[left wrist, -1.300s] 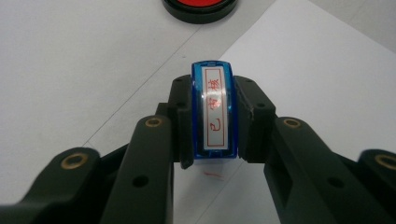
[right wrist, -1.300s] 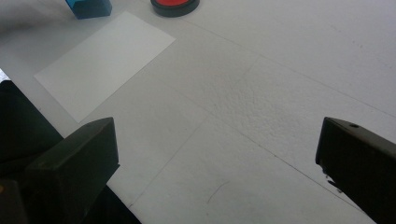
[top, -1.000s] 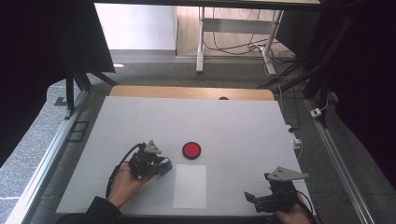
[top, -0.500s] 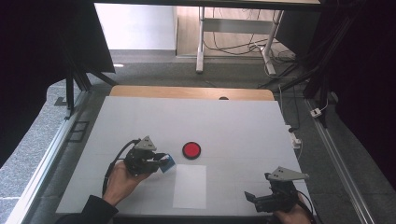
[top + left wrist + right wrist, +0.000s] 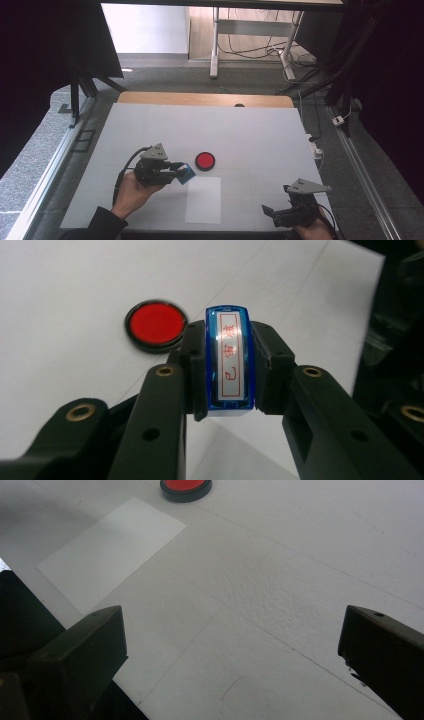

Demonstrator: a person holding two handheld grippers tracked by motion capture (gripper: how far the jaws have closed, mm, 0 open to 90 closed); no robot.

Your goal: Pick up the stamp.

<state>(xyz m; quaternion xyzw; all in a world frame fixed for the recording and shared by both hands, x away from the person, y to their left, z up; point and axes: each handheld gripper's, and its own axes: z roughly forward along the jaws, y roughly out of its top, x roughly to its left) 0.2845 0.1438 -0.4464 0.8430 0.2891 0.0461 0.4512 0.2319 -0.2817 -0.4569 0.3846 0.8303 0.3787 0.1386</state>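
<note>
Blue transparent plastic stamp (image 5: 230, 362) clamped in left gripper (image 5: 176, 170) jaws beside round red ink pad (image 5: 205, 160); white paper sheet (image 5: 204, 199) unstamped; right gripper (image 5: 270, 214) jaws wide, empty.

There is one blue plastic stamp (image 5: 229, 362), one round red ink pad (image 5: 205, 160) just beside it, and one white paper sheet (image 5: 204, 199) near it.

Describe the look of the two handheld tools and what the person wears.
Both the left tool and right tool are black, each topped by a grey three-cornered plate and trailing a black cable. Brass-coloured rivets stud the left tool's arms. The person's left arm wears a dark sleeve.
</note>
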